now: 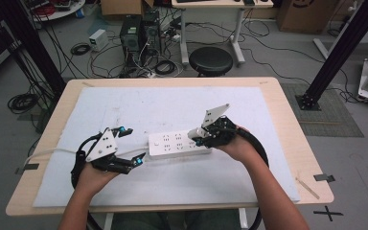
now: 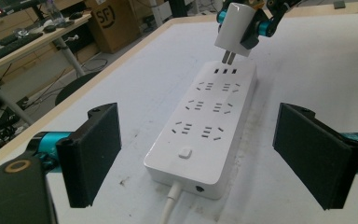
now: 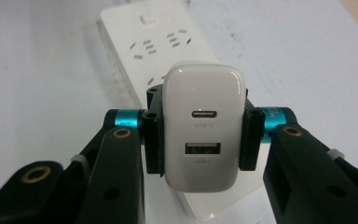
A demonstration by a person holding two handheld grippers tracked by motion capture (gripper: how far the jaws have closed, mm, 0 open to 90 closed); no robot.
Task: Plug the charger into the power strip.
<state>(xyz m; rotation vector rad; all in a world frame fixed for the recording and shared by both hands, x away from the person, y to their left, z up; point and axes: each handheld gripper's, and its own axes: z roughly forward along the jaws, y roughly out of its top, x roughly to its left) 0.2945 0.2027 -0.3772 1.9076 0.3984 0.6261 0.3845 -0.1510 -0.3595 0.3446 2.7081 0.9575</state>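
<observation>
Desk (image 1: 278,120) under white mat, cluttered lab floor beyond. My right gripper (image 3: 198,140) clamps charger (image 3: 203,130), prongs down just above power strip (image 2: 205,126) far end, presumably lined for plugging. My left gripper (image 2: 196,158) spread empty, straddling strip's cord end, likely to steady it. Nothing obstructs sockets.

White power strip (image 2: 207,126) and white charger (image 3: 201,128) on a pale blue-white mat (image 1: 172,108); black, teal-accented right gripper (image 3: 200,135).
</observation>
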